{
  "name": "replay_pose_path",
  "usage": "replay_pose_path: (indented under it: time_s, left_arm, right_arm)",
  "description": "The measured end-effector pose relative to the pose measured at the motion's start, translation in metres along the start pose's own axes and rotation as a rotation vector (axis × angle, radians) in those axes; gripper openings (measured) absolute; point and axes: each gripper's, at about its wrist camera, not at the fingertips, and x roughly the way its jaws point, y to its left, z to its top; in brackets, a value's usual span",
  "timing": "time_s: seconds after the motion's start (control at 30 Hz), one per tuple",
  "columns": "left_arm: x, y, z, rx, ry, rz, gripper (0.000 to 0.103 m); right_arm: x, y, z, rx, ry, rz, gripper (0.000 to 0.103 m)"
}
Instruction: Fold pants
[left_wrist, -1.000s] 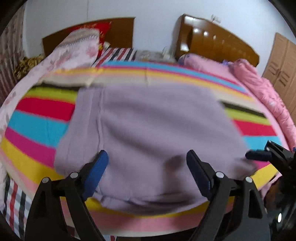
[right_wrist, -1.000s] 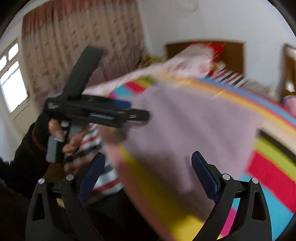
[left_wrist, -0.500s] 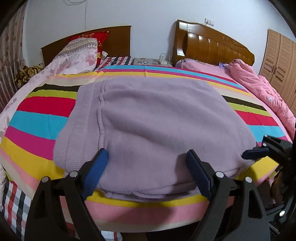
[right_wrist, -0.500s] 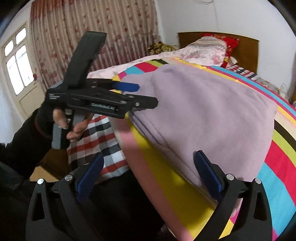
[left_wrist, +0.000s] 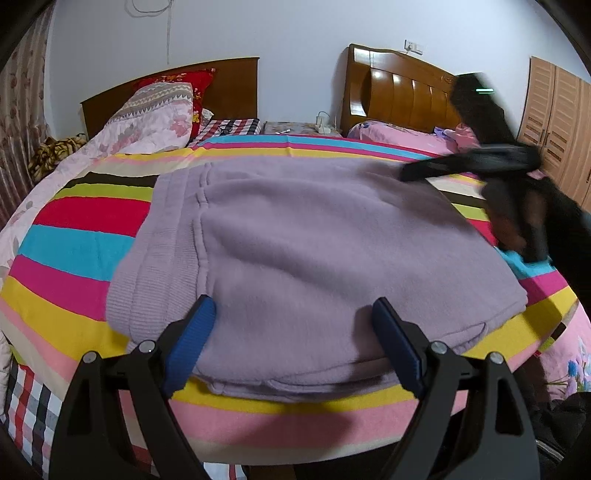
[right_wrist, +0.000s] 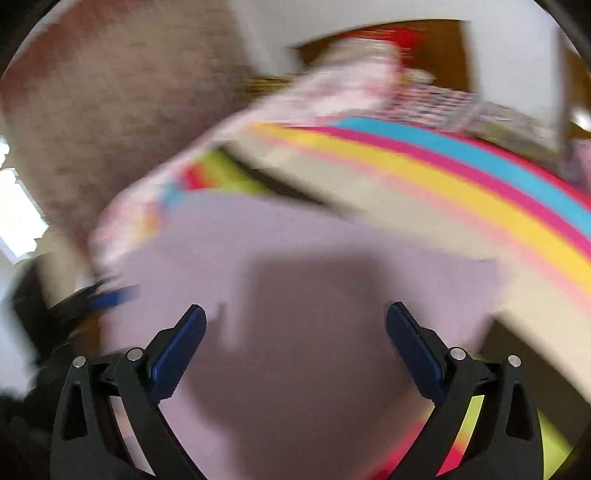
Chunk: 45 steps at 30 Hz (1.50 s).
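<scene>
**Folded lilac pants on the striped bedspread, both tools empty**

Left wrist view: my left gripper (left_wrist: 291, 314) stands wide over the near edge of the pants (left_wrist: 314, 251), which lie folded on the striped bedspread (left_wrist: 81, 236). The right gripper (left_wrist: 413, 171) shows blurred beyond. The fleece looks soft, thick and light; I would pinch the ribbed waistband (left_wrist: 155, 258).

Right wrist view: blurred; the jaws gape above the lilac cloth, holding nothing.

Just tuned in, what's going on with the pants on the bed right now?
A person is folding lilac pants laid flat on a striped bedspread. The left claw hangs open over the near edge, gripping nothing. The right claw is open too, above the fabric toward the far right side; its view is blurred. Neither holds the pants.
</scene>
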Motion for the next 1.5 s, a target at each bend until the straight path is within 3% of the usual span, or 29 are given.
replay_pose_path:
  time_s: [0.03,0.07,0.17,0.3,0.33,0.4,0.47,0.5,0.53,0.6,0.7,0.77,0.8,0.93,1.0,1.07,1.17,1.2,1.27,1.33,1.4,1.5]
  left_arm:
    - [0.000,0.001,-0.001,-0.001,-0.004,-0.005,0.086]
    - [-0.001,0.001,-0.001,-0.002,-0.008,-0.006,0.086]
    - [-0.001,0.001,-0.001,0.000,-0.015,-0.002,0.086]
    - [0.000,-0.001,0.000,0.004,-0.015,0.008,0.087]
    - [0.000,-0.001,0.000,0.006,-0.014,0.008,0.087]
    - [0.000,-0.001,0.000,0.007,-0.010,0.005,0.087]
    - [0.000,0.000,0.001,0.003,-0.008,0.002,0.087]
    - [0.000,0.000,0.001,0.004,-0.011,0.003,0.087]
    - [0.000,0.000,0.000,0.006,-0.014,0.002,0.087]
    - [0.000,0.000,0.000,0.005,-0.018,0.003,0.087]
    - [0.000,-0.002,-0.002,0.009,-0.019,0.006,0.087]
    - [0.000,-0.002,-0.003,0.012,-0.019,0.004,0.087]
    - [-0.001,-0.002,-0.003,0.013,-0.017,0.004,0.087]
    - [-0.001,-0.003,-0.003,0.016,-0.016,0.004,0.087]
    - [-0.001,-0.004,-0.003,0.015,-0.020,0.008,0.087]
    - [-0.001,-0.006,-0.003,0.017,-0.021,0.012,0.087]
    - [-0.001,-0.007,-0.003,0.019,-0.015,0.015,0.087]
    - [-0.001,-0.008,-0.002,0.019,-0.012,0.015,0.087]
    - [-0.001,-0.009,-0.002,0.021,-0.008,0.018,0.087]
    - [-0.001,-0.011,-0.002,0.021,-0.012,0.018,0.087]
    - [-0.002,-0.011,-0.002,0.021,-0.015,0.019,0.087]
    - [-0.002,-0.012,-0.002,0.021,-0.024,0.023,0.087]
  right_arm:
    - [0.002,-0.018,0.009,0.071,-0.005,-0.040,0.095]
    - [-0.001,-0.025,0.014,0.111,-0.027,-0.024,0.095]
    - [-0.016,-0.001,0.027,0.099,-0.097,0.123,0.097]
    - [0.017,0.076,0.030,-0.122,0.056,0.243,0.098]
    - [0.038,0.090,0.030,-0.190,0.135,0.226,0.098]
    - [0.072,0.089,0.040,-0.212,0.227,0.089,0.098]
    - [0.076,0.078,0.057,-0.165,0.199,0.024,0.098]
    - [0.068,0.074,0.069,-0.125,0.142,-0.014,0.098]
    - [0.065,0.074,0.076,-0.098,0.111,-0.014,0.099]
    - [0.061,0.084,0.081,-0.067,0.105,0.074,0.099]
    - [0.078,0.127,0.072,-0.199,0.170,0.155,0.099]
    - [0.103,0.145,0.063,-0.312,0.223,0.050,0.099]
    - [0.116,0.141,0.067,-0.295,0.246,0.034,0.099]
    - [0.097,0.129,0.088,-0.133,0.091,-0.032,0.099]
    - [0.094,0.131,0.095,-0.075,0.087,0.099,0.099]
    - [0.110,0.144,0.087,-0.081,0.196,0.247,0.099]
    - [0.121,0.158,0.079,-0.195,0.208,0.148,0.098]
    - [0.120,0.156,0.084,-0.179,0.180,0.131,0.098]
    - [0.105,0.147,0.093,-0.113,0.080,0.017,0.099]
    - [0.086,0.145,0.088,-0.098,0.049,0.050,0.099]
    - [0.068,0.152,0.070,-0.148,0.071,0.056,0.099]
    - [0.041,0.162,0.036,-0.277,0.062,-0.127,0.099]
